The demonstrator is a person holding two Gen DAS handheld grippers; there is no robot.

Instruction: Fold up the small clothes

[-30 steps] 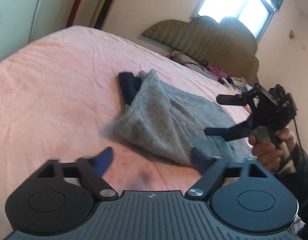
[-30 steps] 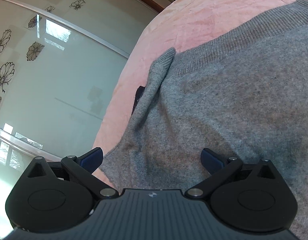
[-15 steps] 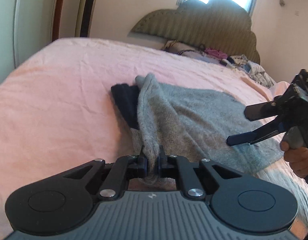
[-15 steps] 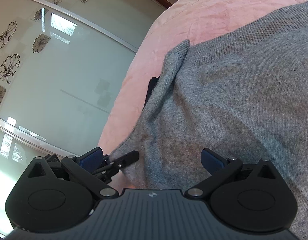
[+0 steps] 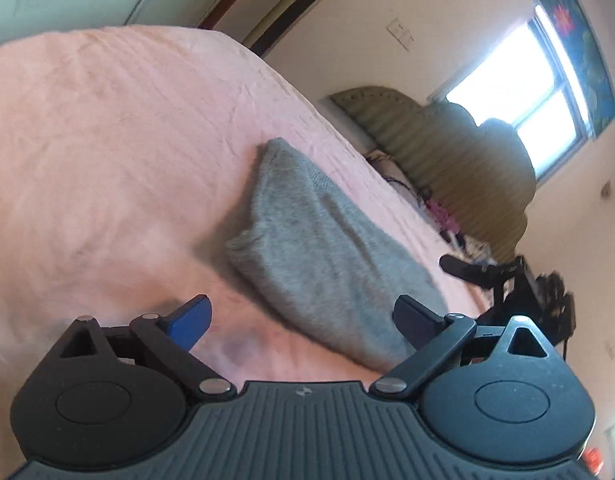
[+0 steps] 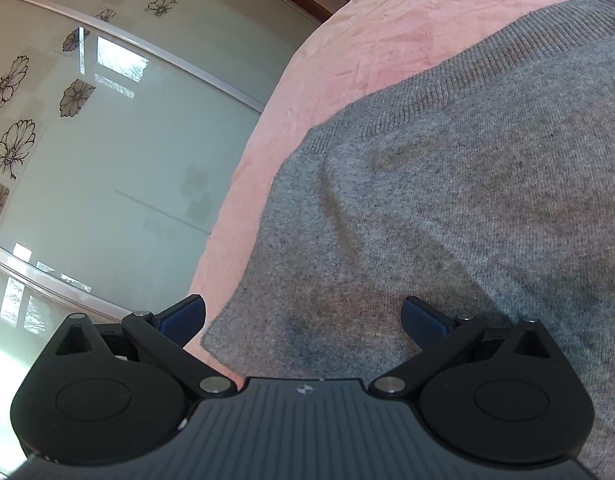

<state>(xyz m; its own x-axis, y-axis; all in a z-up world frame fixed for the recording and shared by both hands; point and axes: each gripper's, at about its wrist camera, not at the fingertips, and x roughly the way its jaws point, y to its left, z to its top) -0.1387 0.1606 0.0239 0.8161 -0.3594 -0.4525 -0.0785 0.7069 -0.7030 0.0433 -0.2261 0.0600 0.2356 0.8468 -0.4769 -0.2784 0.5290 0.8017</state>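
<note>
On the pink bed sheet [image 5: 107, 152], toward the middle of the bed, lies a gray knit sweater [image 5: 319, 256], folded into a long narrow bundle with its ribbed hem at the far end, nearer the headboard [image 5: 459, 148]. No other garment showing around it in the left wrist view. Close above the near end of the bundle hangs the left gripper [image 5: 303, 318], fingers spread wide, blue pads [image 5: 189, 320] apart and holding nothing; right finger over the sweater's near corner, left finger over bare sheet, contact with either not clear. A faint dark smudge on the sheet [image 5: 235, 350] just in front of the left gripper's body.

Off past the right side of the bed, seen from the left wrist view, the right gripper [image 5: 503, 276], blurred, one dark finger pointing back toward the sweater; spread of its fingers not readable from there. From its own camera, the right gripper [image 6: 303, 318] stands wide apart as well, gripping nothing, low over the sweater [image 6: 447, 220]: right finger above gray knit, left finger over the sheet [image 6: 347, 40] at the sweater's corner edge. Ribbed hem running along the sweater's far edge, a soft crease slanting across the fabric.

Beyond the bed's edge, frosted glass wardrobe doors [image 6: 107, 140] with flower prints. Behind the headboard, a bright window [image 5: 523, 80], and some clutter of clothes [image 5: 439, 212] at the head of the bed, too blurred to tell apart
</note>
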